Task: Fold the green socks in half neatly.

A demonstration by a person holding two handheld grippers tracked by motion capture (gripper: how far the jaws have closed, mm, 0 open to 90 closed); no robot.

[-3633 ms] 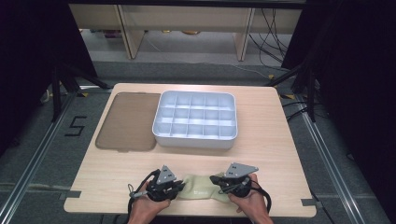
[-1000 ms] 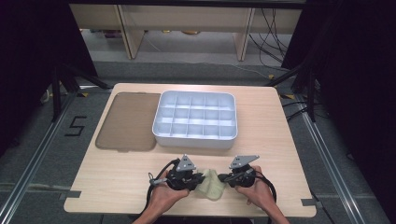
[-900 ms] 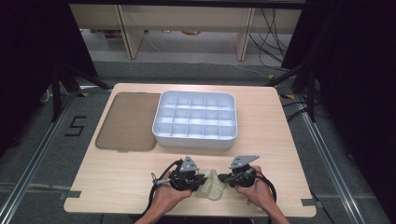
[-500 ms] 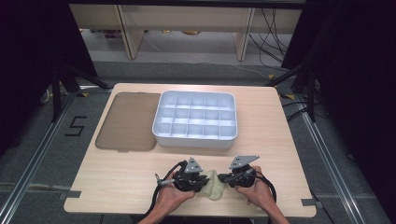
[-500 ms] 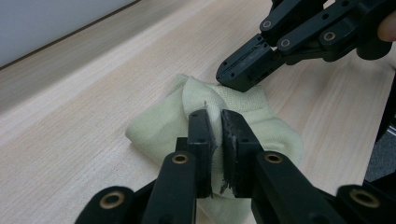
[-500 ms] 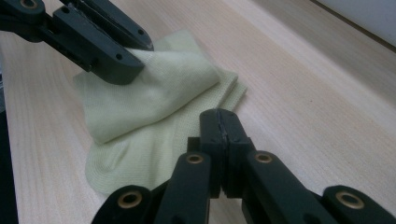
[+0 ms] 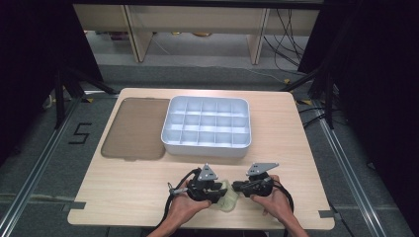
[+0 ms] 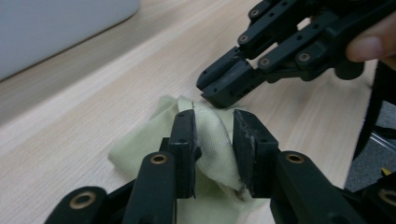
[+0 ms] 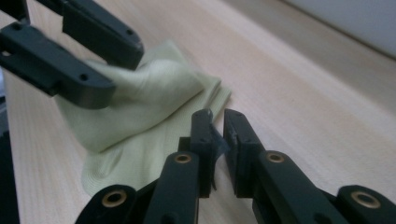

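High view puts a pale yellow-green cloth (image 7: 228, 198) at the desk's (image 7: 123, 182) six o'clock edge, between both tongs. Left gripper view shows the left tongs (image 8: 212, 140) clamping a raised fold of its soft knit. Right gripper view shows the right tongs (image 9: 217, 128) nearly closed, empty, just beside the cloth's flat ribbed edge.

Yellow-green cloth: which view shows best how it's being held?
The left gripper view: the yellow-green cloth sits bunched, pinched in the left gripper. The right gripper view shows its folded edge flat on the table. The high view shows a small pale patch between both grippers.
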